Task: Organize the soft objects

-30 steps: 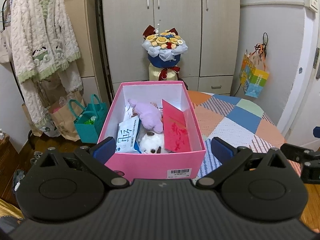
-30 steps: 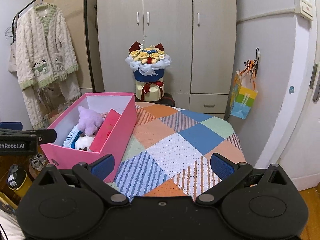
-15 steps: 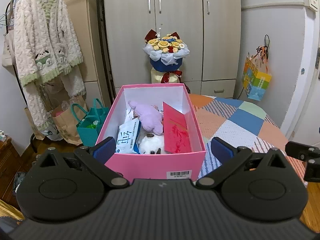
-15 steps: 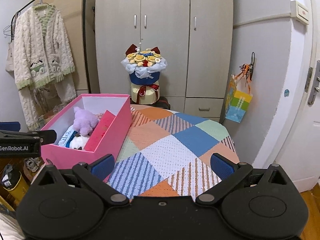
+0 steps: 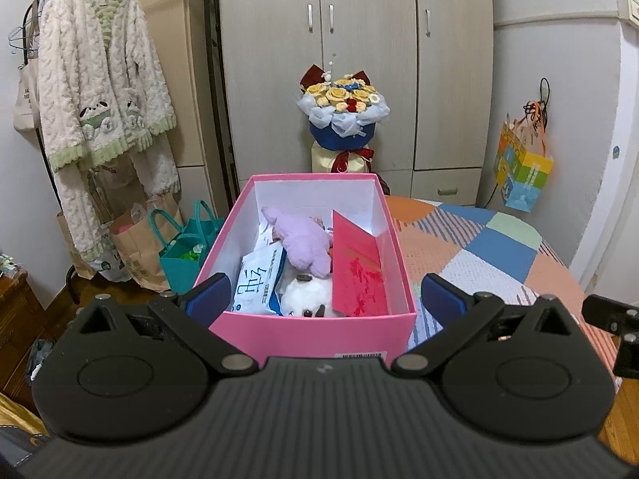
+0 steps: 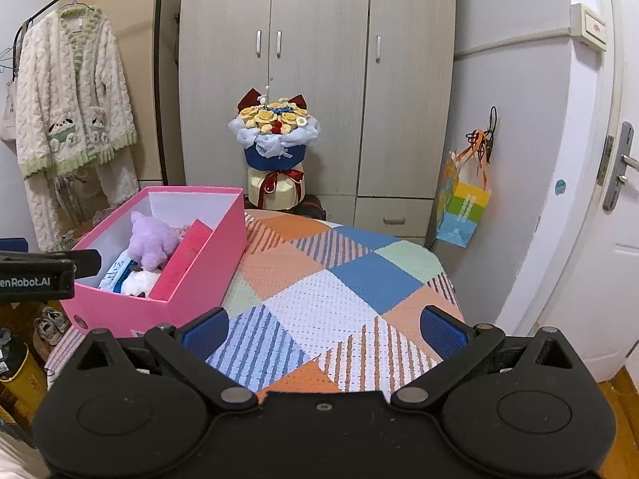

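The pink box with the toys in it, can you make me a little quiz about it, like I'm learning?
1. True or false: the purple plush toy lies inside the pink cardboard box.
2. Which item stands against the box's right inner wall? A) red card B) yellow sponge C) green bottle
3. Fill in: the left gripper has its jaws ____ and holds nothing.

Key: 1 true; 2 A; 3 open. The box sits on the patchwork tablecloth; a white plush toy lies below the purple one.
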Available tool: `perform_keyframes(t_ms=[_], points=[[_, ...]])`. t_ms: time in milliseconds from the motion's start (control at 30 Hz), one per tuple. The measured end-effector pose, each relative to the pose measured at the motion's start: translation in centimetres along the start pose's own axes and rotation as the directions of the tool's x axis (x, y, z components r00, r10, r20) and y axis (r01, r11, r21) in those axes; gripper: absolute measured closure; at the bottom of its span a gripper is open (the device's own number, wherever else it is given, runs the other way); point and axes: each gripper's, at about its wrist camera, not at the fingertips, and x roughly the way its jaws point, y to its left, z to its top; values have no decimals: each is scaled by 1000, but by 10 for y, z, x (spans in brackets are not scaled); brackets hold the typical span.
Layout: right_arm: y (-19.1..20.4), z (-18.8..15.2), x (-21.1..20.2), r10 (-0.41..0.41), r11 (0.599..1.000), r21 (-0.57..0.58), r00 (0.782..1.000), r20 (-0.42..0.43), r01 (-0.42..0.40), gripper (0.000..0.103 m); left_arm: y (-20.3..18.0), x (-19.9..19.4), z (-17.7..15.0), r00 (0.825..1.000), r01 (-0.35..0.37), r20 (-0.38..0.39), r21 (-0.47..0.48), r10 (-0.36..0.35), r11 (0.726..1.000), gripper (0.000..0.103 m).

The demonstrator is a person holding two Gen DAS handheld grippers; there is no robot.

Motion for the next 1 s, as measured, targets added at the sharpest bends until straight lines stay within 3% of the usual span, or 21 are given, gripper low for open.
perform_keyframes(t_ms=[367,1000], points=[[-2,-1,-3,-4,1000,5,1000,30,4,0,0,-3,1,1000,5,24,32,-6,999,0],[-5,-4,4,-2,1000,17,1000,6,2,0,-2,-4,2,1000,4,21,47,-5,999,0]])
